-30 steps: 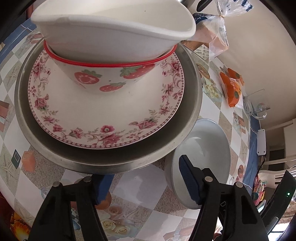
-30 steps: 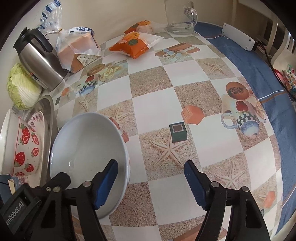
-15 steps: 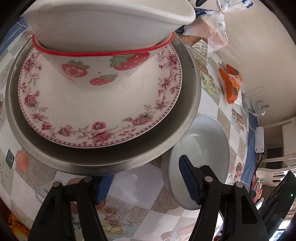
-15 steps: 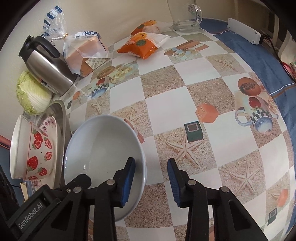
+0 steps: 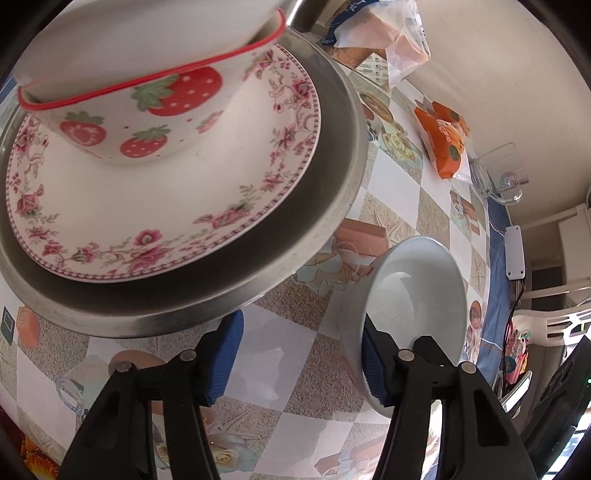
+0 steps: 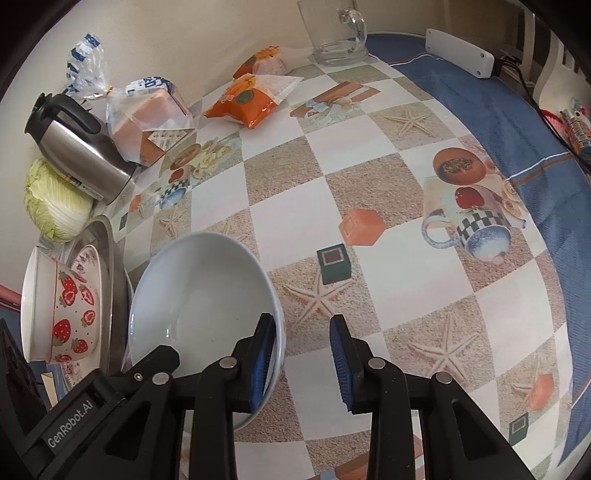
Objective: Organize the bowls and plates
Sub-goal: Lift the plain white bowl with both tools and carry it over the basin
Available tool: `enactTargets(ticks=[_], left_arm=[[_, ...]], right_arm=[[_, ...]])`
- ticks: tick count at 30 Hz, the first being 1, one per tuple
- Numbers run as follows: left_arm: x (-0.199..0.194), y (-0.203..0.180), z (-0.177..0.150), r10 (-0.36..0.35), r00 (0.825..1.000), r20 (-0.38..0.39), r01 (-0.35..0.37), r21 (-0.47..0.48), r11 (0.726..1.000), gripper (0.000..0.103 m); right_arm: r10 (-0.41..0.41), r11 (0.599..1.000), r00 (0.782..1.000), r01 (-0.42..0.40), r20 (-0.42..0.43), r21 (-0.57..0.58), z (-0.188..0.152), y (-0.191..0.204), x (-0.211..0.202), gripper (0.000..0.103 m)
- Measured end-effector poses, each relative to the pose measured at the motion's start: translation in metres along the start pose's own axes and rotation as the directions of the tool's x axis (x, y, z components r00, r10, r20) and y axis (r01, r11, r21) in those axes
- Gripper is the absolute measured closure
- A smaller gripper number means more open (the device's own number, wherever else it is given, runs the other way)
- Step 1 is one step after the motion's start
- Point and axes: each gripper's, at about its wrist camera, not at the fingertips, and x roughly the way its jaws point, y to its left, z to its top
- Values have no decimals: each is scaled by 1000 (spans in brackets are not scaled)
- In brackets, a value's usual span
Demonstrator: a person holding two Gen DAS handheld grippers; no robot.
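Left wrist view: steel tray on the checked tablecloth, holding the stack.
Stack: floral plate on the tray, strawberry bowl on the plate, white bowl nested inside that.
Left gripper: unclenched and closing, only tablecloth between the jaws; one pad tucked partly below the tray's rim, the other just beside the grey bowl's outer wall.
Right wrist view: grey bowl just beside the tray, on the side away from the wall.
Right gripper: closing over the grey bowl's near rim, inner pad against the inside of the rim, outer pad apart from it; not clamped.
Back of table: kettle, cabbage, bagged bread, orange packet, glass mug.
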Motion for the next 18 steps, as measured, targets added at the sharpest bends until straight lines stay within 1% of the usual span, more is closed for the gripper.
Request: enactTargets(ticks=[2,4,6,8,9,11,12,16,17,18], left_arm=[[0,-3,-1,-3,1000,-3,3,17,1000,44],[1,-8,-2,-4,1000,2,4,40,999,46],[3,-13,-1,-6,1000,6,6,66,998,51],[6,-19,-1,-7,1000,11,6,93,996,60],[7,-22,0,-6,1000,16,4,105,994,62],[10,-26,0,5,1000,28,-9,132,991,70],[11,-28,0,0,999,35,-6,147,989,72],[14,-40,0,-9,999,52,-2,210,978,85],[15,-41,0,-17,999,51,6,210,978,88],[14,-41,0,-19,999,49,8,208,978,88]], right_arm=[[-25,1000,1000,25,3,2,1,-3,-2,70],[-30,1000,1000,30,4,8,1,-6,-3,70],[-29,999,1000,29,4,15,0,-7,-2,70],[-34,999,999,34,5,13,0,-7,-2,70],[-37,999,999,37,6,11,0,-7,-3,70],[-40,999,999,40,7,9,-1,-6,-3,70],[-39,999,999,39,7,10,-1,-6,-3,70],[-34,999,999,34,6,12,-1,-5,-2,70],[-33,999,999,33,6,10,-1,-5,-2,73],[-27,1000,1000,27,5,7,-1,-4,-2,75]])
